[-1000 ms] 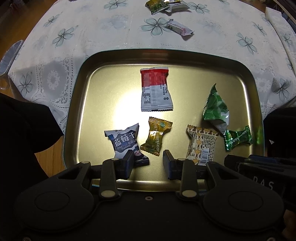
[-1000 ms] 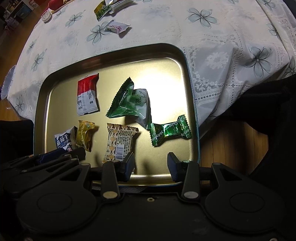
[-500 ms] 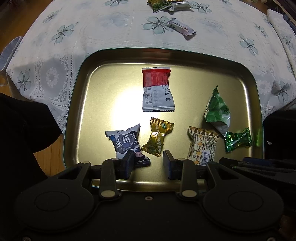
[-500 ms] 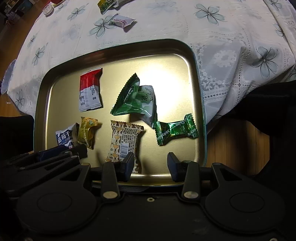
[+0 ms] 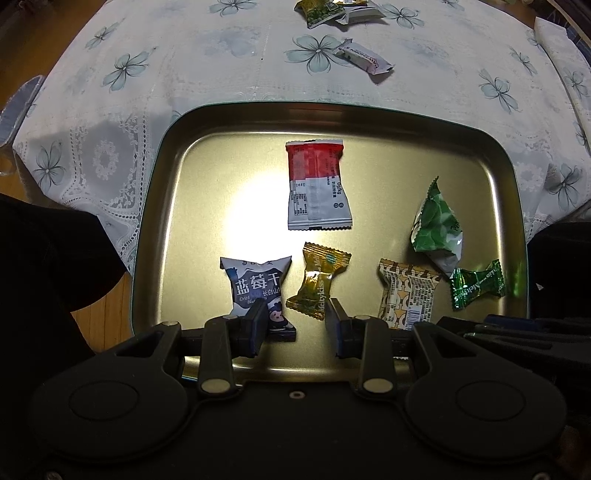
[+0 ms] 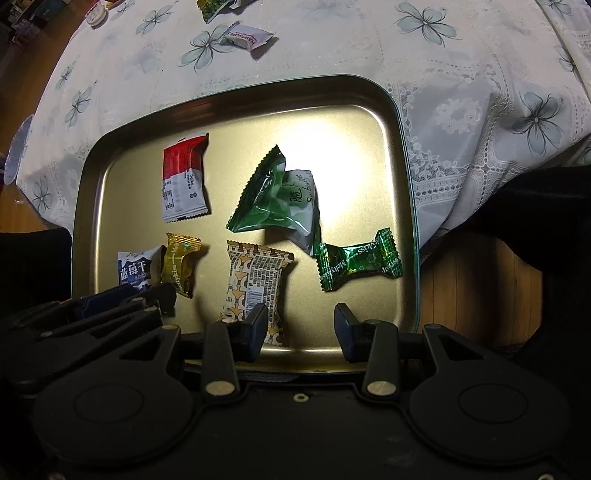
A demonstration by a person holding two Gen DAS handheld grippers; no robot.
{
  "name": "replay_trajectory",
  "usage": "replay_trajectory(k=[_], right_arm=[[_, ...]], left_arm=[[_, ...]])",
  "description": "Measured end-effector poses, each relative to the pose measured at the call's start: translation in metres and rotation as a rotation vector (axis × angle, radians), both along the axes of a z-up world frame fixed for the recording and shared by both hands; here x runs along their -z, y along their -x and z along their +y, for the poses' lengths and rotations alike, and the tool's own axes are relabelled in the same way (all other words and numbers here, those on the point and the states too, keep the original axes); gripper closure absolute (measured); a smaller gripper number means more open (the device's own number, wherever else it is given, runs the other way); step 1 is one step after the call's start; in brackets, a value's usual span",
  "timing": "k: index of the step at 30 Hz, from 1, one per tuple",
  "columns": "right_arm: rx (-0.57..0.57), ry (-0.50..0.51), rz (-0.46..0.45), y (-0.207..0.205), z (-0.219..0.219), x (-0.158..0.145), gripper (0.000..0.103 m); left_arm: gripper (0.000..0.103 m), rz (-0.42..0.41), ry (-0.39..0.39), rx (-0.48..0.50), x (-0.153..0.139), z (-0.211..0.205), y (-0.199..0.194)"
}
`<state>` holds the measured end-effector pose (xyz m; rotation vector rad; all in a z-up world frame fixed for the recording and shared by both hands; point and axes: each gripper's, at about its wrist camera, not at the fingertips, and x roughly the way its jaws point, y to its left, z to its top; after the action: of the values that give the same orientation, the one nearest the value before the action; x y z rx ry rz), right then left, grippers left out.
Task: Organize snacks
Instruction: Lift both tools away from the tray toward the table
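Six wrapped snacks are spread over the gold tray (image 5: 155,206), which sits at the near edge of the tablecloth (image 5: 184,66): a red-and-white sachet (image 5: 317,184) lies toward the tray's middle, a puffy green pouch (image 6: 277,195) is seen by the right rim, and along the near rim a blue-and-white packet (image 5: 256,284), a gold twist candy (image 5: 318,282), a patterned beige packet (image 6: 255,284) and a green twist candy (image 6: 358,264) are lined up, the green candy touching or just beside the pouch. More snacks are left out on the cloth beyond the tray's far rim, among them a white bar (image 5: 364,60) and a small pile (image 5: 332,11) at the far edge. All of these are judged light, crinkly and slippery on the metal; a pinch across a sealed end or a twisted tail is likely to hold better than one on the air-filled belly, which may squash or slide. The left gripper (image 5: 295,325) is held spread and empty over the near rim, one finger covering the blue packet's lower corner. The right gripper (image 6: 301,326) is likewise spread, nothing pinched, with the beige packet partly behind its left finger.
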<state>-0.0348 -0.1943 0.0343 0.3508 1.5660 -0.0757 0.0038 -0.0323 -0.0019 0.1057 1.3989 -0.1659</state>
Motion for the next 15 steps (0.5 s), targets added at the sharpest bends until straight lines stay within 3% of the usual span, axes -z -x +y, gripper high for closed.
replay_trajectory(k=[8,15], right_arm=[[-0.032,-0.019,-0.052,-0.034,-0.005,-0.023,0.061],[-0.076,0.012,-0.117,-0.099,-0.010,-0.034,0.060]], left_arm=[[0.060,-0.054,0.035,0.010,-0.025,0.002,-0.032],[0.060,-0.115,0.023,0.001,-0.038,0.004,-0.088]])
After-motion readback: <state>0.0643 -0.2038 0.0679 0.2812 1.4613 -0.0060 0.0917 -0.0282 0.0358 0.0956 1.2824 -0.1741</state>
